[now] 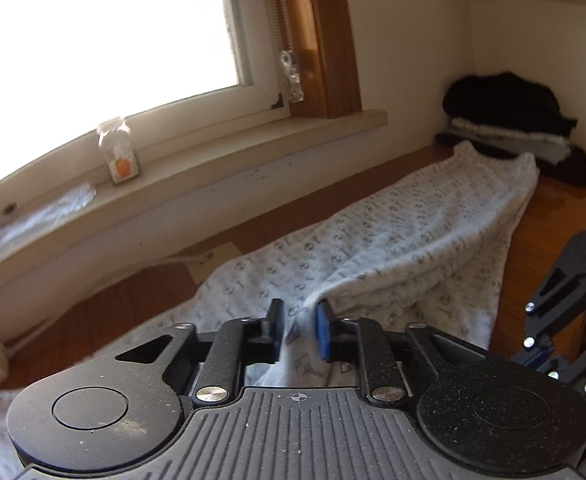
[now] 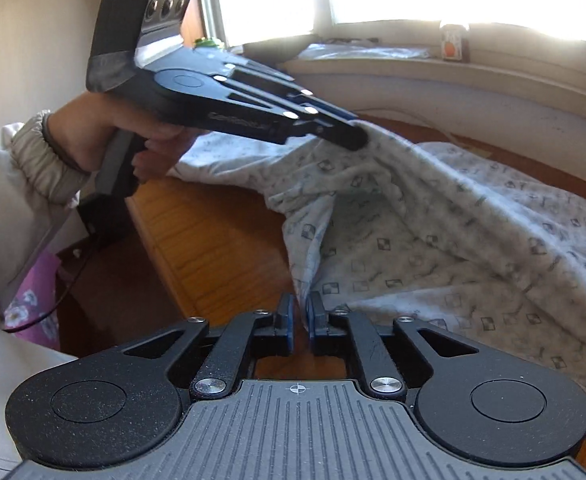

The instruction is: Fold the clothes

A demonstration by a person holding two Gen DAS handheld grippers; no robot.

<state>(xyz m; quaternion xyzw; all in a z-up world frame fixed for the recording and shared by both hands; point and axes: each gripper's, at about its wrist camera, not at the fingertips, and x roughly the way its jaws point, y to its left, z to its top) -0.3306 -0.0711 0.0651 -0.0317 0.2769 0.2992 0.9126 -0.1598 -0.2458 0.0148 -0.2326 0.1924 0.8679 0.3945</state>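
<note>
Patterned white garment (image 1: 393,236) stretches ahead of the left claw (image 1: 300,330) across the wooden surface (image 1: 105,304), a raised fold pinched between its pads. Dark folded clothes (image 1: 509,120) lie far beyond. Right wrist view: the right claw (image 2: 301,322) clamps the garment's near edge; the left claw lifts cloth up-left.

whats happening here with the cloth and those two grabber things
A person is folding a pale patterned garment on a wooden table by a window. The left gripper and the right gripper each pinch an edge of it and lift that edge off the table, while the rest lies flat. A stack of folded clothes sits in the far corner.
</note>
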